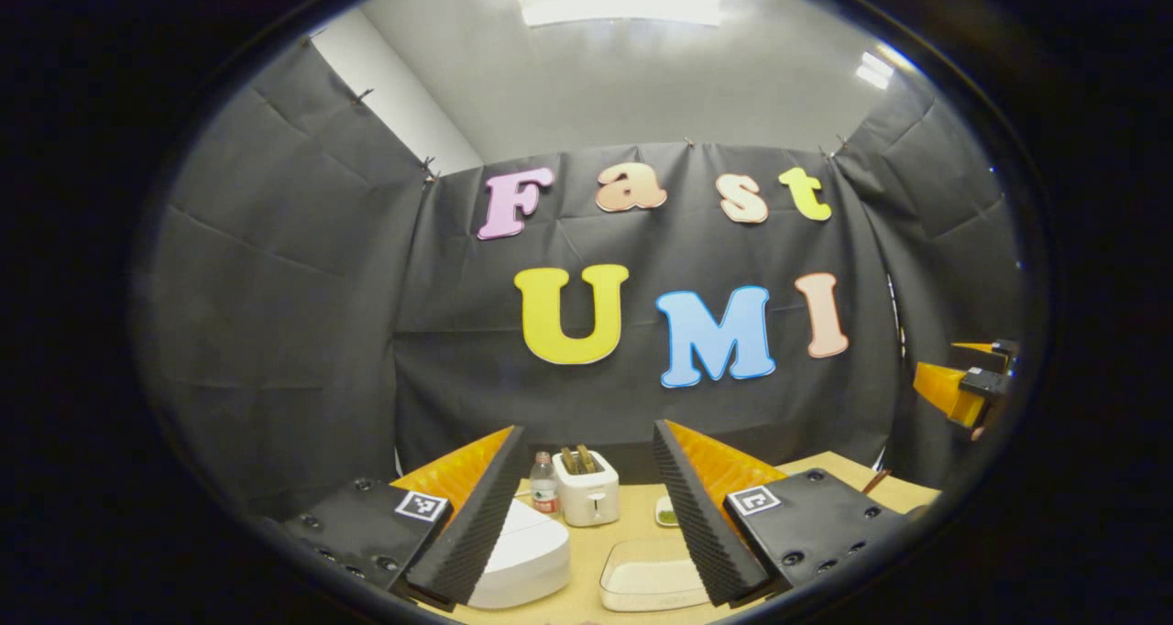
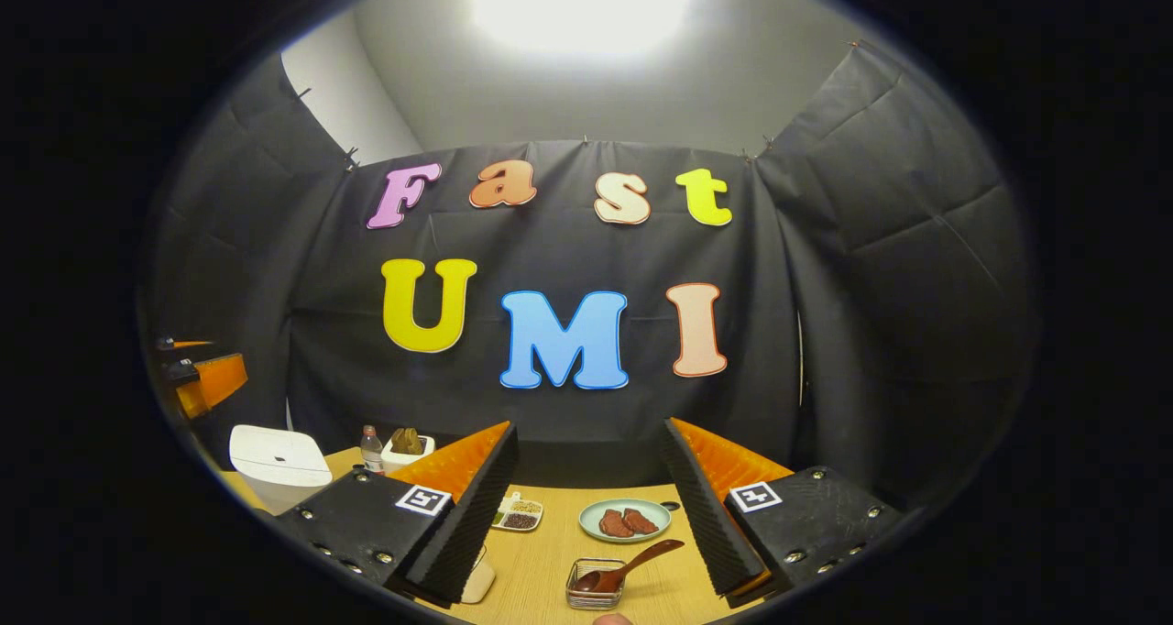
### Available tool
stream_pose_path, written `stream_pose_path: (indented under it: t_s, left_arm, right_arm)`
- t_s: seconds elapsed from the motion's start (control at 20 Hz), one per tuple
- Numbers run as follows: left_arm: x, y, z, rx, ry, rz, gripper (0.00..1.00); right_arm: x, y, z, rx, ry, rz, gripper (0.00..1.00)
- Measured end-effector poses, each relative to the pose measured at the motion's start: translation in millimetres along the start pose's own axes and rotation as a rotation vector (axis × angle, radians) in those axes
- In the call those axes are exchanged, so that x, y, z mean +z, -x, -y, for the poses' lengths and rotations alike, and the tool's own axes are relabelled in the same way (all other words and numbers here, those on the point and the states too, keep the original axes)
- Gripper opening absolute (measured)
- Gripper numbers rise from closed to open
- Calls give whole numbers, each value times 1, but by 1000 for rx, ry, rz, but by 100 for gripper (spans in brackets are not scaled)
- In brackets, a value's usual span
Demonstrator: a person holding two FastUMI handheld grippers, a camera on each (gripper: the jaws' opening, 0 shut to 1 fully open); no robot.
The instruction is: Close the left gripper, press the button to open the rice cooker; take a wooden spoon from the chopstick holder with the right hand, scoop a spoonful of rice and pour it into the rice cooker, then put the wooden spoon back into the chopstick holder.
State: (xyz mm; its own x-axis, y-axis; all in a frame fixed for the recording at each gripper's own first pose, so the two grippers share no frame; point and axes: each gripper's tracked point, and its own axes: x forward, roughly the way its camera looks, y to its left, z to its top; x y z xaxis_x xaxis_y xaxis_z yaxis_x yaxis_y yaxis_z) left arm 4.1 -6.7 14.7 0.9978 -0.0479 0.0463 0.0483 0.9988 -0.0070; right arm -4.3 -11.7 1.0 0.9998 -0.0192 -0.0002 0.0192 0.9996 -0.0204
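The white rice cooker (image 1: pixel 522 561) stands low in the left gripper view with its lid down, partly behind the left finger of my left gripper (image 1: pixel 587 429), which hangs open above the table. A clear tray of rice (image 1: pixel 651 577) lies to the cooker's right. In the right gripper view, the wooden spoon (image 2: pixel 634 561) rests with its bowl in the small wire chopstick holder (image 2: pixel 594 594), its handle slanting up to the right. My right gripper (image 2: pixel 591 425) is open and empty, above and short of the spoon. The cooker (image 2: pixel 278 465) stands at the far left there.
A white toaster (image 1: pixel 586 495) and a water bottle (image 1: pixel 544 484) stand at the table's back. A small dish of something green (image 1: pixel 666 513) sits beside them. A plate of meat (image 2: pixel 625 520) and a divided dish (image 2: pixel 519 513) lie behind the holder. The other gripper (image 1: pixel 962 385) shows at the right edge.
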Motion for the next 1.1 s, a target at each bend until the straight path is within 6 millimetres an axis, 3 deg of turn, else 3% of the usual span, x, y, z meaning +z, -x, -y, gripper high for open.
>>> stream_pose_path:
  t_s: [0.35,0.45,0.65,0.8,0.9,1.0,1.05,1.1]
  left_arm:
    - [-1,-1,0,-11,10,-8,94]
    - [-1,-1,-2,-13,0,-8,88]
    - [-2,1,-8,-6,-10,-9,62]
    - [-7,-2,-20,25,1,-13,34]
    - [-4,2,-25,23,27,-13,26]
    - [-1,0,-37,45,42,8,10]
    - [-1,3,-39,46,37,9,13]
    - [-2,-4,-46,62,24,10,7]
  right_arm:
    - [2,1,-3,4,7,3,95]
    - [1,2,-6,8,6,0,95]
    - [-2,4,-10,12,6,-6,95]
    - [-5,5,-13,12,1,-9,95]
    - [-7,5,-13,9,-2,-15,95]
    - [-8,4,-14,6,-8,-16,95]
    - [-8,5,-15,3,-9,-15,95]
    - [-8,5,-16,0,-9,-15,95]
